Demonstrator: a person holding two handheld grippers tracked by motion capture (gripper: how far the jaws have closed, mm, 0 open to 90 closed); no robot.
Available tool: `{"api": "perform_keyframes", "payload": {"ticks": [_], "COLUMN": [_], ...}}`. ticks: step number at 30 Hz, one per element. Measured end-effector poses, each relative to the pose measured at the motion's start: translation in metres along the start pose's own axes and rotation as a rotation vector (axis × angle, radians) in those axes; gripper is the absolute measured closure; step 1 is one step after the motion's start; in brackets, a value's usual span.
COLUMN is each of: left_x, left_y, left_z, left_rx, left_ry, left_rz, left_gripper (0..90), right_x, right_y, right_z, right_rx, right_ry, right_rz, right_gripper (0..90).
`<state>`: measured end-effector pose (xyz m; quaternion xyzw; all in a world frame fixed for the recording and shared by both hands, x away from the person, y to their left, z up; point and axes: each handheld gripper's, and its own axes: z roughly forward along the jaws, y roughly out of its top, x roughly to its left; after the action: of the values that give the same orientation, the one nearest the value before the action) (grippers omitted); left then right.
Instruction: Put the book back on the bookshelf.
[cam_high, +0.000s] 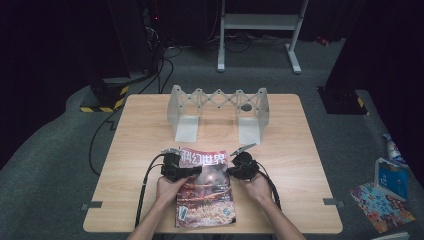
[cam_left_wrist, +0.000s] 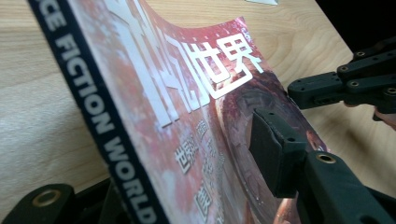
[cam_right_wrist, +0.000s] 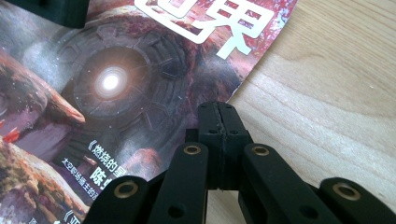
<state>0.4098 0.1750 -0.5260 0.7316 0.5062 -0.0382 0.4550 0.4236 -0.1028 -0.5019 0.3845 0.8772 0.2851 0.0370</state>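
Magazine (cam_high: 206, 192) lies on the near middle of the wooden counter (cam_high: 135, 150), cover up, red artwork with large white characters at its far end, dark spine along its left edge. In the left gripper view the spine side is lifted off the counter and the cover bows.

Left hand-held gripper (cam_high: 192, 170) sits at the magazine's far left part, held by the person's left hand (cam_high: 169, 189). In its own view the left hand-held gripper (cam_left_wrist: 196, 186) has its jaws partly spread, one jaw pad lying on the cover, the other low under the spine edge; magazine between them, a real pinch cannot be told.

Right hand-held gripper (cam_high: 231, 171) is at the magazine's right edge, held by the right hand (cam_high: 256, 187). In its own view the right hand-held gripper (cam_right_wrist: 218, 109) has jaws pressed together, tips right at the cover's edge, nothing visible between them.

Far on the counter stands a grey folding rack (cam_high: 218, 111), well apart from the magazine. Cables trail from both grippers toward the near edge.
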Motion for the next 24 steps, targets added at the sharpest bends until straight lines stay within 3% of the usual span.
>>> {"api": "perform_keyframes", "payload": {"ticks": [3, 4, 7, 24], "left_x": [0.001, 0.002, 0.003, -0.006], "left_y": [0.0, 0.001, 0.001, 0.002], "left_z": [-0.002, -0.002, -0.003, -0.015], "left_rx": [0.014, 0.025, 0.041, 0.084], "left_ry": [0.001, -0.006, -0.022, -0.025], "left_rz": [0.007, -0.005, -0.017, -0.022], "left_gripper": [60.8, 65.6, 69.0, 76.8], "right_x": [0.0, 0.0, 0.001, 0.007], "right_y": [0.0, 0.001, 0.002, 0.006], "right_z": [0.0, 0.001, 0.001, 0.002], "right_rx": [0.001, 0.0, -0.002, -0.012], "right_ry": [0.007, 0.0, -0.006, -0.003], "right_rz": [0.01, 0.007, 0.005, -0.016], "right_gripper": [89.7, 89.7, 89.7, 89.6]}}
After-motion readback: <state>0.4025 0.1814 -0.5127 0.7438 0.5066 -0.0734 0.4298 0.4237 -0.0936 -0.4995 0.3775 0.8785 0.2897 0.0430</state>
